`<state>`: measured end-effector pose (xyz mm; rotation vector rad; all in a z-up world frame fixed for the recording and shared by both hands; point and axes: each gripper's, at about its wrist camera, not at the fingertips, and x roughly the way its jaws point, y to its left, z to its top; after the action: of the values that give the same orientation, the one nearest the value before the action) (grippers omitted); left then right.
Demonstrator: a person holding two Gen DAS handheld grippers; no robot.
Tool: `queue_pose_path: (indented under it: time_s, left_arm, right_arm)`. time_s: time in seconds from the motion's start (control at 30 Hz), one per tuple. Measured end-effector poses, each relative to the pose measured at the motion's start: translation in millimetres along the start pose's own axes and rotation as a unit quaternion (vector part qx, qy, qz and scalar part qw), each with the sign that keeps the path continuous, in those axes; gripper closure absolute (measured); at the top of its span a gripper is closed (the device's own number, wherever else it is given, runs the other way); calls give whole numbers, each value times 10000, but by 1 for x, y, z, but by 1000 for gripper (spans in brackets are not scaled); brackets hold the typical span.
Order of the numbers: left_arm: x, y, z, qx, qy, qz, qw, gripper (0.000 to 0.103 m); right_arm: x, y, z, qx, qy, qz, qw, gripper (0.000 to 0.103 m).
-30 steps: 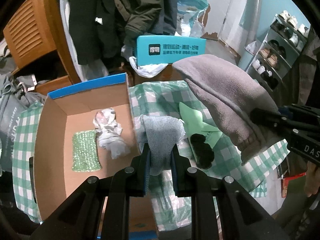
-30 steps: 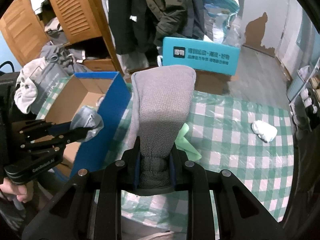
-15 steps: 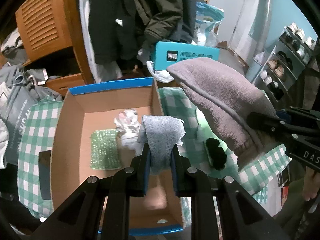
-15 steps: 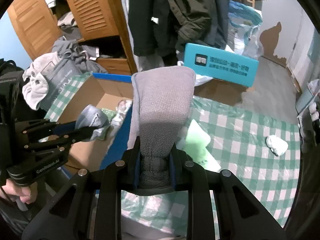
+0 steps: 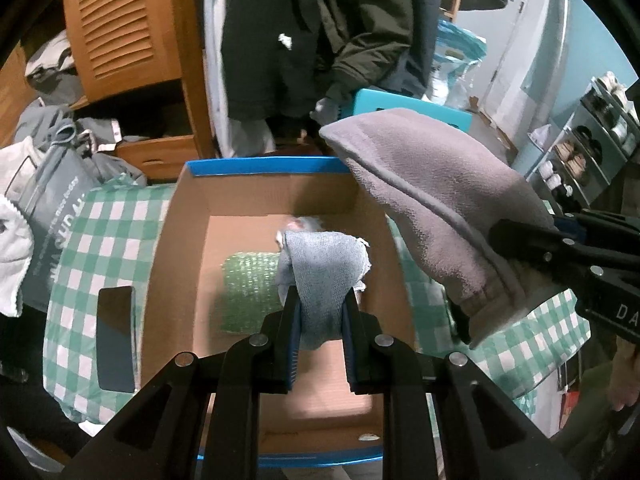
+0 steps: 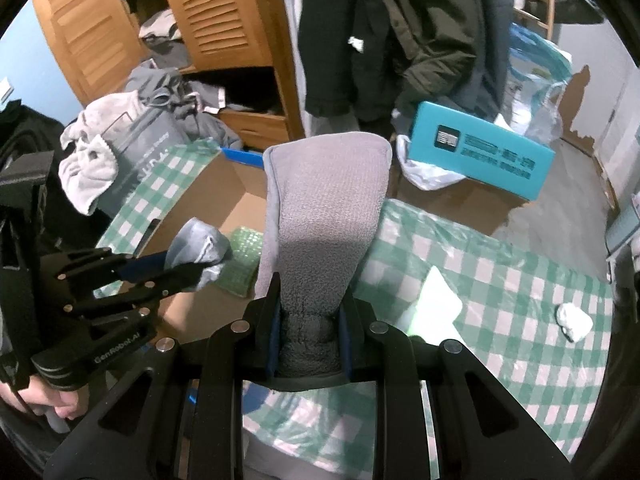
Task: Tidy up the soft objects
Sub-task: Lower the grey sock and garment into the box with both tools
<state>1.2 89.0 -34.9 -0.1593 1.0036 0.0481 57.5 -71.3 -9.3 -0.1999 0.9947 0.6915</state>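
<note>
Left wrist view: the left hand-held gripper [image 5: 319, 312] pinches one small blue-grey knitted cloth [image 5: 324, 264] above the open brown cardboard box with a blue rim [image 5: 176, 240]; one green sparkly scrubbing pad [image 5: 248, 288] lies inside.

Right wrist view: the right hand-held gripper [image 6: 311, 316] clamps one long grey fleece cloth [image 6: 328, 208] upright beside the box. On the green-checked table [image 6: 500, 264] lie one pale green sheet [image 6: 434, 304] and one white crumpled wad [image 6: 574, 318].

Left wrist view: steeply down, close over the box [image 5: 172, 240]. Right wrist view: down from just right of the box [image 6: 208, 192]. Both share box and checked cloth [image 6: 500, 264].
</note>
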Motion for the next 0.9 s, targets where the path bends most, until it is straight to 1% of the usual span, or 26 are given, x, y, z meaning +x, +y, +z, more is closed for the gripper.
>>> queue_pose_path:
  time_s: [0.2, 0.37, 0.63, 0.9]
  left_arm:
    - [2, 21, -1, -149, 12, 107, 9998, 85]
    - [10, 35, -3, -239, 97, 258, 9993, 85]
    - [27, 55, -7, -433, 292, 286, 9982, 85]
    - [41, 71, -11, -694, 527, 277, 9958, 84]
  right_arm:
    - [17, 20, 10, -116, 125, 104, 9998, 82]
    - [35, 34, 15, -173, 282, 148, 9993, 82]
    - [64, 49, 22, -186, 502, 181, 9984, 82]
    - [89, 60, 21, -210, 694, 221, 9971, 82]
